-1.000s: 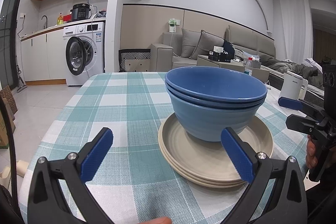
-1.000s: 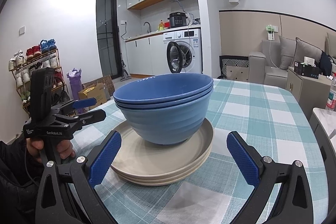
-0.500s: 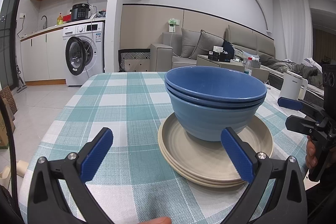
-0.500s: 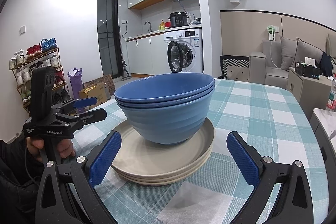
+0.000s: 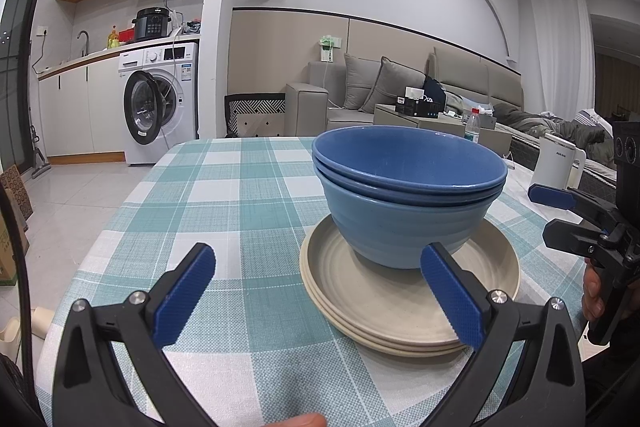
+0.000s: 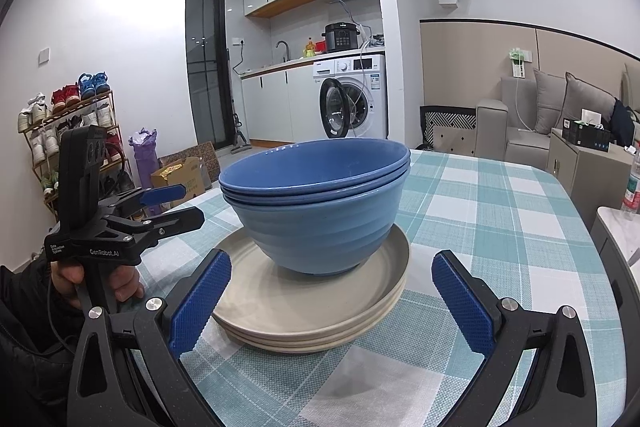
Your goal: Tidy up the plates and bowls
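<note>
Checked tablecloth (image 5: 240, 195) bears stacked bowls (image 5: 408, 187); washing machine (image 5: 160, 103) behind.

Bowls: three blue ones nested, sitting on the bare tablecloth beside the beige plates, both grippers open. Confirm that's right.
Wrong in one respect: the bowls sit on top of the plates, not beside them on the tablecloth. Both wrist views show the bottom bowl resting in the top plate. The rest holds: three nested blue bowls, and the left gripper and right gripper both have their jaws open.

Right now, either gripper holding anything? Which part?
Nothing held. Left gripper and right gripper are both open, short of the blue bowls stacked on the beige plates.
</note>
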